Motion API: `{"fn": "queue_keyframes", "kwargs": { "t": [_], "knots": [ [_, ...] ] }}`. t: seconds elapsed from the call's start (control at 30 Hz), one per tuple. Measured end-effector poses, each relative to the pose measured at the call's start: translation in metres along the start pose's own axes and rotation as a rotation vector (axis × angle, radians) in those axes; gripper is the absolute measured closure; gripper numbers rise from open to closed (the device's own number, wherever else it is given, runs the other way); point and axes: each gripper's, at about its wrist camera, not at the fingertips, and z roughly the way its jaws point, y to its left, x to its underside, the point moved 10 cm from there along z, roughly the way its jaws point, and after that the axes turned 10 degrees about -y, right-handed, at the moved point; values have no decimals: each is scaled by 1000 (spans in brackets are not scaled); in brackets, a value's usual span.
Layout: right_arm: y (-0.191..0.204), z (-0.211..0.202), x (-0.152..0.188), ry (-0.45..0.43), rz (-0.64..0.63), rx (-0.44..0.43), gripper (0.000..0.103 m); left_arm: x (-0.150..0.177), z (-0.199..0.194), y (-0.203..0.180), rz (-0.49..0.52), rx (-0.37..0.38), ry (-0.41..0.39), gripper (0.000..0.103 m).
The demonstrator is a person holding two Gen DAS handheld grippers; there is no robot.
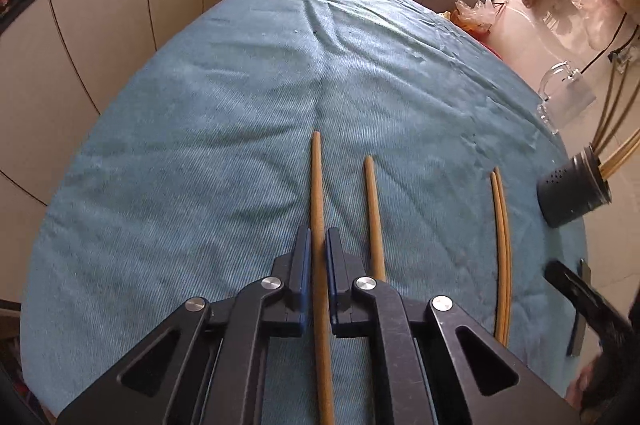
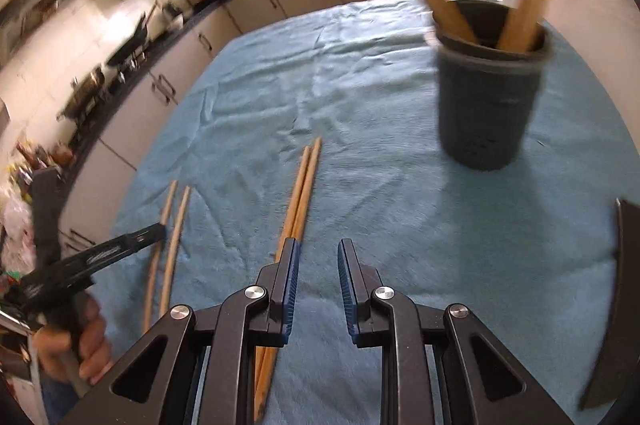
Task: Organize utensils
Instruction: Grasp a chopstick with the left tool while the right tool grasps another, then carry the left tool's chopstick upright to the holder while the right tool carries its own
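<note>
The left gripper [image 1: 319, 245] is straddling one wooden chopstick [image 1: 318, 201]; its blue-padded fingers [image 1: 305, 257] are standing narrowly apart on either side of the stick, and whether the pads are pressing it cannot be told. It is sitting low over the blue cloth [image 1: 200, 145] covering the table, pointing toward the upper middle of the frame. A second chopstick [image 1: 374, 217] is lying just right of it, and a touching pair of chopsticks [image 1: 501, 249] further right.

The right gripper [image 2: 318, 265] is hovering with fingers [image 2: 290, 277] spread wide and nothing between them, its left finger overlapping that pair [image 2: 302, 193]. The dark holder [image 2: 486, 105], blurred, is standing in the upper right with more sticks [image 2: 520, 17] leaning inside. A bare hand [image 2: 86, 341] is gripping the other tool's handle at lower left.
</note>
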Motion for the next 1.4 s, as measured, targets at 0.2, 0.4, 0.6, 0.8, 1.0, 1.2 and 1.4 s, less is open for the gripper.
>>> {"fn": "queue_keyframes", "kwargs": {
  "t": [0.2,0.4,0.6,0.8,1.0,1.2,1.4],
  "knots": [
    [5,40,-8,81,11,31,81,1,0,-1,16,7,-4,95],
    [0,63,-12,130,-2,86,82,2,0,-1,17,17,-9,95],
    [4,71,-15,178,-75,166,84,0,2,-3,37,-6,22,95],
    [15,82,-18,210,-227,268,86,-3,5,-6,76,-46,33,96],
    [10,75,-20,179,-162,194,96,-7,-3,-11,40,36,5,96],
    [22,24,-39,-8,-79,51,96,-29,-43,-20,17,96,-127,96],
    [40,-47,-55,-235,-97,-24,96,-38,-90,-40,27,138,-230,96]
  ]
}}
